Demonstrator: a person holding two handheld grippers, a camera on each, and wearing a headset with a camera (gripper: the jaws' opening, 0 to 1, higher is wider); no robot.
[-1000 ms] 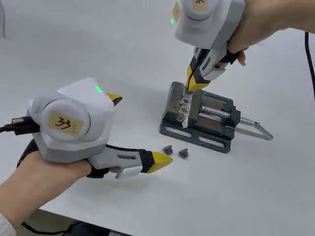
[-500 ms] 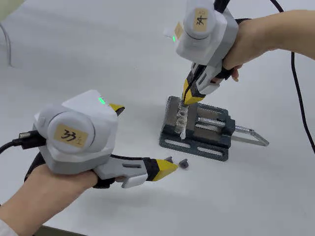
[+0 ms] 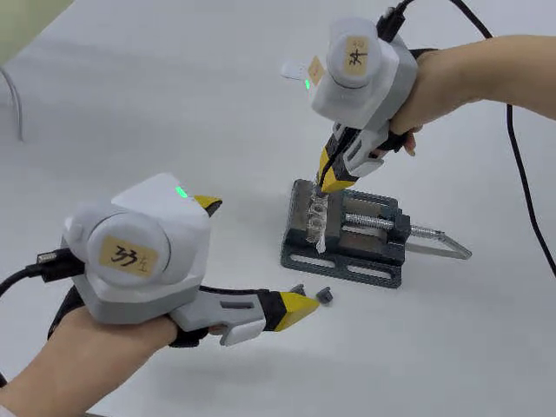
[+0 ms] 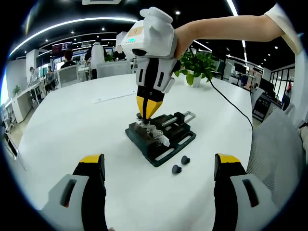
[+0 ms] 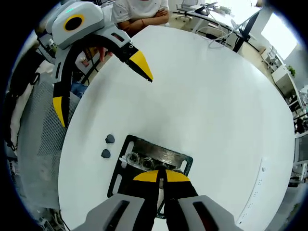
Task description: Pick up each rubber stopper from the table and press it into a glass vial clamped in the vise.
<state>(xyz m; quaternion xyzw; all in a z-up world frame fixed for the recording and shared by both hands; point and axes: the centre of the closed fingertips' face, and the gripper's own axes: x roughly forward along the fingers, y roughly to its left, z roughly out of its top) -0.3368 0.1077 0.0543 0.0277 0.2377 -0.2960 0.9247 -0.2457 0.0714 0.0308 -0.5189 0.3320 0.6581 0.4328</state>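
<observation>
The right tongs [image 3: 329, 183] are pressed together, tips pointing down onto the top of a row of glass vials [image 3: 317, 217]. Whether a stopper sits between the tips cannot be told. The vials, at least three by count in the right gripper view, stand clamped in one dark vise [image 3: 347, 261]. The left tongs [image 4: 159, 166] are spread wide and hold nothing. In the head view one yellow tip lies just beside the nearer of two grey rubber stoppers [image 3: 325, 295]. The stoppers lie close together on the white surface [image 3: 174, 104], near the vise's front edge. Around the surface is an open office with desks, chairs, ceiling strip lights, a potted plant [image 4: 195, 72] and several people.
</observation>
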